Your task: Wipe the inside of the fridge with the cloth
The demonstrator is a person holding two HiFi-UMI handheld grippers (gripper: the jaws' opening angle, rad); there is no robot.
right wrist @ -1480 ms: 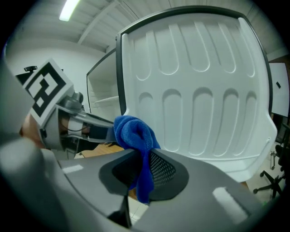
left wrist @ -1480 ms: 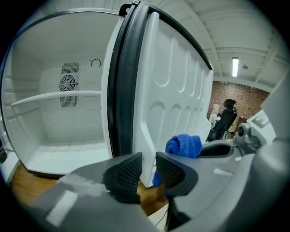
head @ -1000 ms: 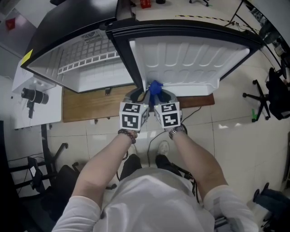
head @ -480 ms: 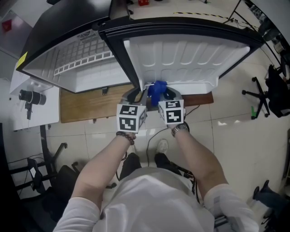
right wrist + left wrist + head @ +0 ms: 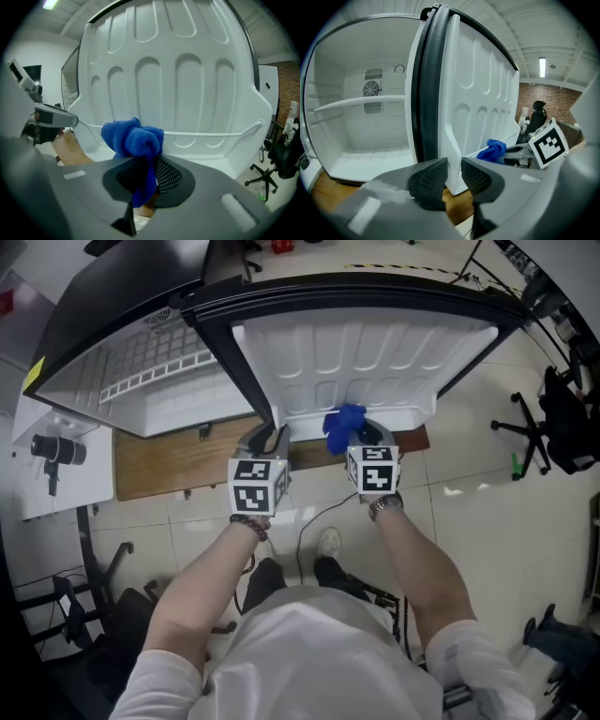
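— Grippers?
— Left gripper (image 5: pixel 453 172): jaws stood slightly apart, empty, at the fridge door's (image 5: pixel 366 352) near left corner. Right gripper (image 5: pixel 147 177) was clamped on the blue cloth (image 5: pixel 133 138).
— Cloth's position?
— Bunched before the door's white rail (image 5: pixel 211 133); the fridge compartment (image 5: pixel 361 122) lay farther left.

Left gripper (image 5: pixel 453 169): jaws stood slightly apart, clamping nothing | Right gripper (image 5: pixel 149 174): jaws pinched the blue cloth (image 5: pixel 133 137) | Both forearms stretched forward, side by side
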